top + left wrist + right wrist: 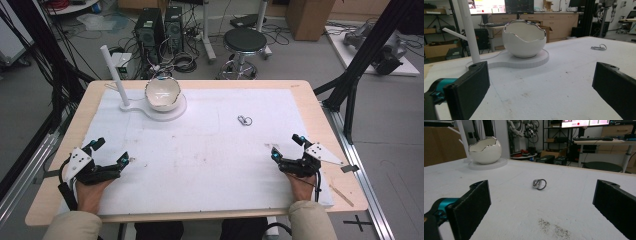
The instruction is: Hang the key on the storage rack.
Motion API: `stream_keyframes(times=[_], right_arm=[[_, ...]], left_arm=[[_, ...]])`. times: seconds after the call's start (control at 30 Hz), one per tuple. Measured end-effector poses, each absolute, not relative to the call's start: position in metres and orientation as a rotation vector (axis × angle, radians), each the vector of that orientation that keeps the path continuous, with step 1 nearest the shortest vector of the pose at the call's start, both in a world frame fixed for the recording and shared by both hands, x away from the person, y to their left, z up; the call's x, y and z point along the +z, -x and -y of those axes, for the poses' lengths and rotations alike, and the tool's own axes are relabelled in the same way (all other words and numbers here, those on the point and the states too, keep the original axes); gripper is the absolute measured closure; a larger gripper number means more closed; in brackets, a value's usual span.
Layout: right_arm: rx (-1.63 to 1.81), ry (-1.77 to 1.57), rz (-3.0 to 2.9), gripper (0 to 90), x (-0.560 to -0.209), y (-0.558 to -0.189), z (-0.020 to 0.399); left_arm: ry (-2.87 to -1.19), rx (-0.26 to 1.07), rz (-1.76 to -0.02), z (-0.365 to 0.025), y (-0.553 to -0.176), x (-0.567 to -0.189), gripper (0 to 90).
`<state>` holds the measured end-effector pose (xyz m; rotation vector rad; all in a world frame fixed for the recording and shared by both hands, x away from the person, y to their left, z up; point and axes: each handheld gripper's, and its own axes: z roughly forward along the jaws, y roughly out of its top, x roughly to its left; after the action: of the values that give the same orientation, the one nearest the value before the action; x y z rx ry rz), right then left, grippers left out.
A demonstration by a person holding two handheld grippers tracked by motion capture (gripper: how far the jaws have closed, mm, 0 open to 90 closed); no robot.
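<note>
A white egg-shaped bowl (162, 94) with a jagged silver rim stands on a round white base (172, 114) at the far left of the white mat; a white branched post (113, 70) rises beside it. A small metal ring piece (244, 120) lies on the mat right of centre. My left gripper (110, 151) rests near the front left, open and empty, facing the bowl (524, 40). My right gripper (287, 146) rests near the front right, open and empty, facing the ring piece (539, 184). The bowl (485, 150) also sits far left in the right gripper view.
A white mat (210, 165) covers most of the wooden table (320, 115). A thin wooden stick (342, 195) lies near the front right corner. Beyond the table stand a black stool (244, 42), computer towers (150, 27) and cables; black frame posts (352, 80) flank the right side.
</note>
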<state>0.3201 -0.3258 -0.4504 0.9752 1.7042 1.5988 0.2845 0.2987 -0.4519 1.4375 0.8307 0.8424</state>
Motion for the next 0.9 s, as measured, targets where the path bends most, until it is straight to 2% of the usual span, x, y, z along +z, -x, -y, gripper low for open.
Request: stream_keyframes(times=[0.9], right_arm=[[1.589, -0.990, -1.716, 0.5, -0.4491, -0.3224, 0.3256]], left_arm=[[-1.409, 0.844, -0.843, -0.2998, -0.2837, -0.4524, 1.7]])
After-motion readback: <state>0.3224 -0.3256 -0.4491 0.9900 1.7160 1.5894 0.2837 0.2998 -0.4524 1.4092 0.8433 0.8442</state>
